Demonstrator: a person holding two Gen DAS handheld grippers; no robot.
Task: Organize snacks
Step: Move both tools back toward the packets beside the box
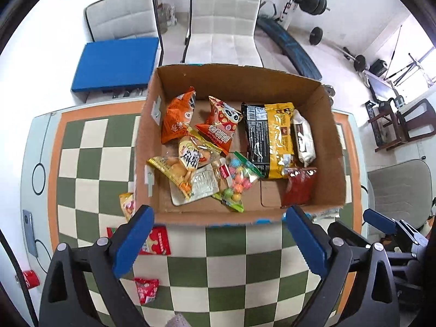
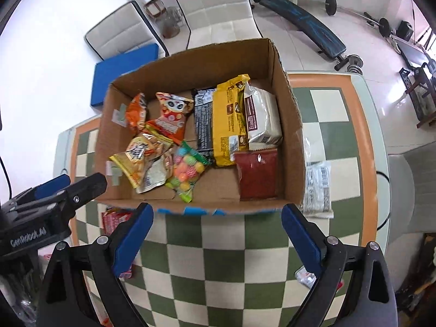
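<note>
An open cardboard box (image 1: 331, 147) (image 2: 293, 125) stands on the checkered table and holds several snack packs: orange bags (image 1: 177, 117), a yellow-black pack (image 1: 272, 139), a candy bag (image 1: 237, 177) (image 2: 186, 169), a red pouch (image 1: 298, 186) (image 2: 256, 174). My left gripper (image 1: 218, 215) is open and empty just in front of the box. My right gripper (image 2: 218, 212) is open and empty, also at the box's near edge. Loose packs lie on the table: a red pack (image 1: 156, 241), a small red one (image 1: 147, 288), a yellow one (image 1: 127, 204), a white pack (image 2: 317, 188) right of the box.
White chairs (image 1: 223, 19) and a blue cushion (image 1: 117, 64) stand behind the table. Gym equipment fills the back right. A phone (image 1: 28, 233) lies at the table's left edge, a red can (image 1: 30, 278) below it. The other gripper shows at each view's side (image 2: 54, 204).
</note>
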